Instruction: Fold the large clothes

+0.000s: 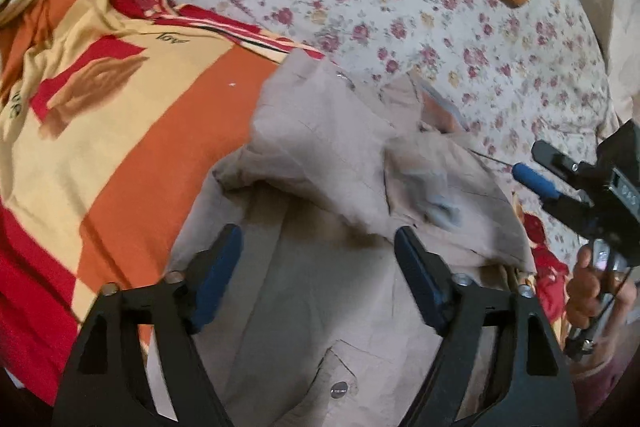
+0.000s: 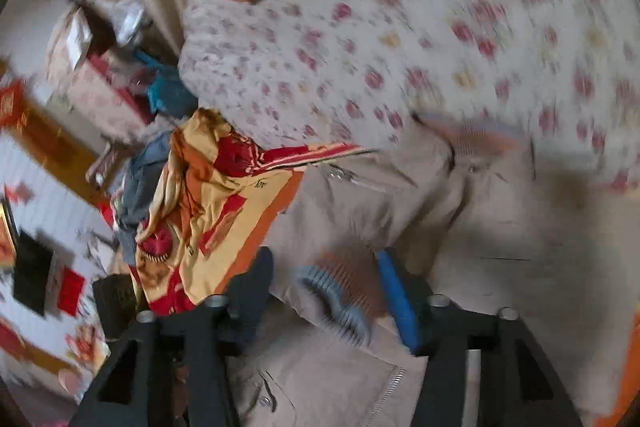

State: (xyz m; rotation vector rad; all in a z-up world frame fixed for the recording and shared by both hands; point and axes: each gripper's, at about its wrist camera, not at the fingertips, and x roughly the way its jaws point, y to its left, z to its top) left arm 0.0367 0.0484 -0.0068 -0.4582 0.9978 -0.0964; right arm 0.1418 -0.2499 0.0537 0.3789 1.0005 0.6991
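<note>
1. Beige cotton jacket with a metal snap and striped ribbed cuffs [image 1: 340, 227] lies crumpled on a bed, directly below and ahead of the left gripper [image 1: 318, 267], whose jaws stand wide and empty above it.
2. One sleeve, its ribbed cuff [image 2: 340, 299] between the jaws of the right gripper [image 2: 324, 291], is thrown across the body; those jaws are parted, and blur hides whether either pad touches cloth.
3. Folding looks barely begun: the sleeve is in, but the body is bunched and unsquared.
4. Left of the jaws spreads an orange, cream and red blanket [image 1: 120, 115]; beyond them, a floral bedsheet [image 1: 400, 7].
</note>
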